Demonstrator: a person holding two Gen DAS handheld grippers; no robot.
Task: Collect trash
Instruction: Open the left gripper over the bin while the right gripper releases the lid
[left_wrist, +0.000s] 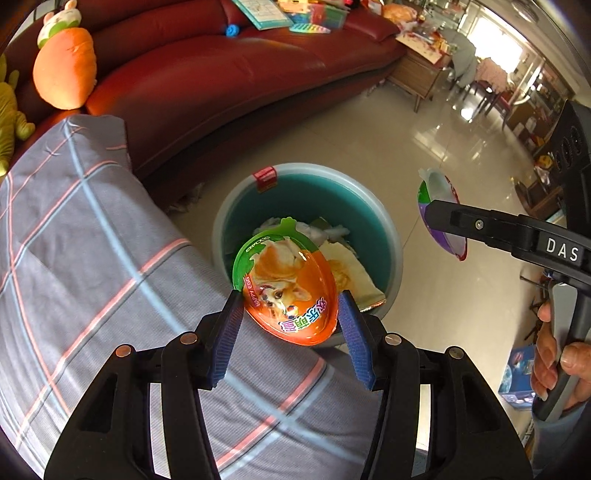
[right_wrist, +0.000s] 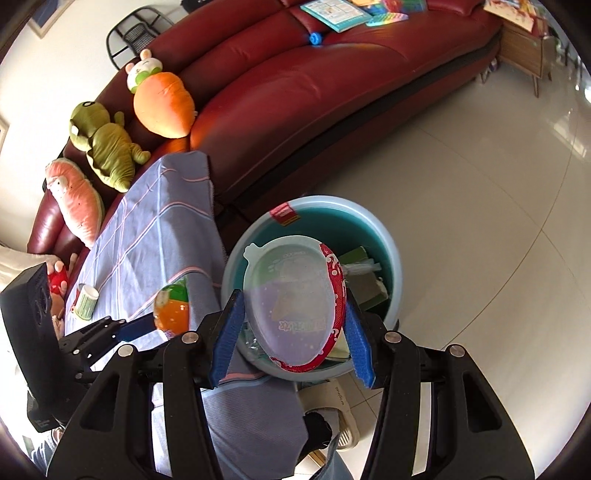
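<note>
Trash bin (left_wrist: 388, 236) beside red sofa (left_wrist: 221, 74); left gripper (left_wrist: 290, 314) pinching orange egg shell (left_wrist: 288, 288); right gripper (right_wrist: 291, 328) pinching clear shell (right_wrist: 295, 302).

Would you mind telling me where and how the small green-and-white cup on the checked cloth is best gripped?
Grip the cup across its ribbed sides, near the middle, coming from above. It lies tilted on the soft cloth, its white rim turned up and sideways, so the round wall is the part most open to a gripper; the rim looks too thin.

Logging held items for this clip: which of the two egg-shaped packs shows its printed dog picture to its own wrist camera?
The orange egg pack in the left gripper. The red-rimmed egg pack in the right gripper shows only its pale, translucent back.
</note>
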